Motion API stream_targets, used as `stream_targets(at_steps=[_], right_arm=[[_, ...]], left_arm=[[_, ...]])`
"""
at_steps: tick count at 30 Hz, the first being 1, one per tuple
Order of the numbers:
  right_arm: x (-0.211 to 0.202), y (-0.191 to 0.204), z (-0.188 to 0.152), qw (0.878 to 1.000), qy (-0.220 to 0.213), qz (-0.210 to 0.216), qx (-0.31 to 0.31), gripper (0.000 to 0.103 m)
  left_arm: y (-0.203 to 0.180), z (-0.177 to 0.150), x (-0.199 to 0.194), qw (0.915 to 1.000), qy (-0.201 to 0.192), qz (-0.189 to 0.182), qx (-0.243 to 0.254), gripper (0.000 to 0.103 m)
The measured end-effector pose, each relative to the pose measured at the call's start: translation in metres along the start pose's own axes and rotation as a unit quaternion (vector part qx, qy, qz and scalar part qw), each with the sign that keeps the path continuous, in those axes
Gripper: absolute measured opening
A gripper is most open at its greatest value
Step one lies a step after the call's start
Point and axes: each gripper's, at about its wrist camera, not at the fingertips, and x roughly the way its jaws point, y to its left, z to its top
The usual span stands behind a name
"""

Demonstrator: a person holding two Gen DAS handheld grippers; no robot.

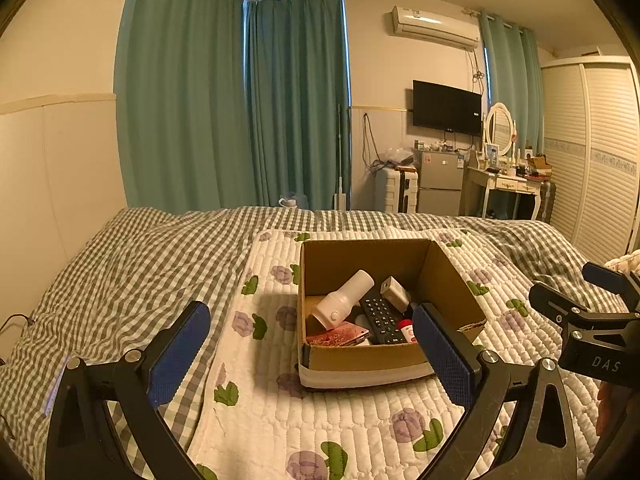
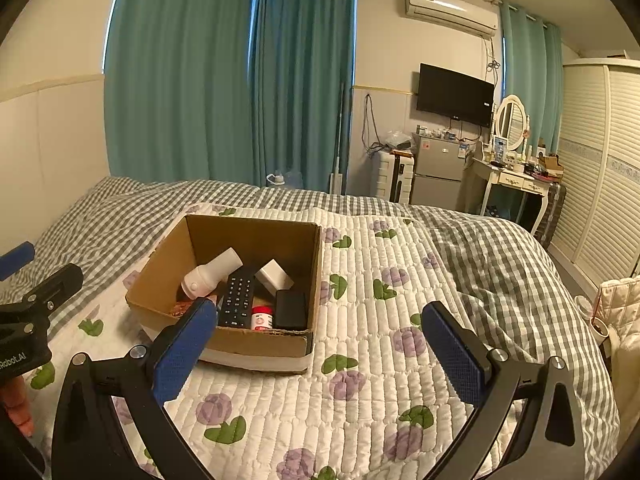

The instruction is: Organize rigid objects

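Observation:
An open cardboard box [image 1: 448, 276] [image 2: 160, 272] sits on a white floral quilt on the bed. Inside lie a white flashlight [image 1: 344, 300] [image 2: 212, 274], a black remote [image 1: 382, 320] [image 2: 238, 296], a white adapter [image 1: 394, 292] [image 2: 276, 274], a small red-capped bottle [image 1: 406, 328] [image 2: 262, 317], a pink phone [image 1: 340, 336] and a black block [image 2: 291, 309]. My left gripper [image 1: 312, 342] is open and empty, held in front of the box. My right gripper [image 2: 320, 340] is open and empty, just right of the box's near corner. Each gripper shows at the edge of the other's view.
The quilt [image 2: 360, 380] lies over a green checked bedsheet [image 1: 120, 264]. Beyond the bed stand teal curtains, a small fridge [image 2: 436, 172], a suitcase, a dressing table [image 2: 516, 184] with a mirror, a wall TV, and a wardrobe [image 2: 600, 160] at right.

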Motion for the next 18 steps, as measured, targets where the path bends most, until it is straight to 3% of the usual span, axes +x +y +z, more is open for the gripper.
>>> stream_targets(at_steps=[18], right_arm=[[0.0029,0.0015,-0.0014,1.000,0.009,-0.004,0.001,0.103]], left_arm=[[-0.0017,-0.0040,-0.0011,1.0000,0.005,-0.007,0.002,0.103]])
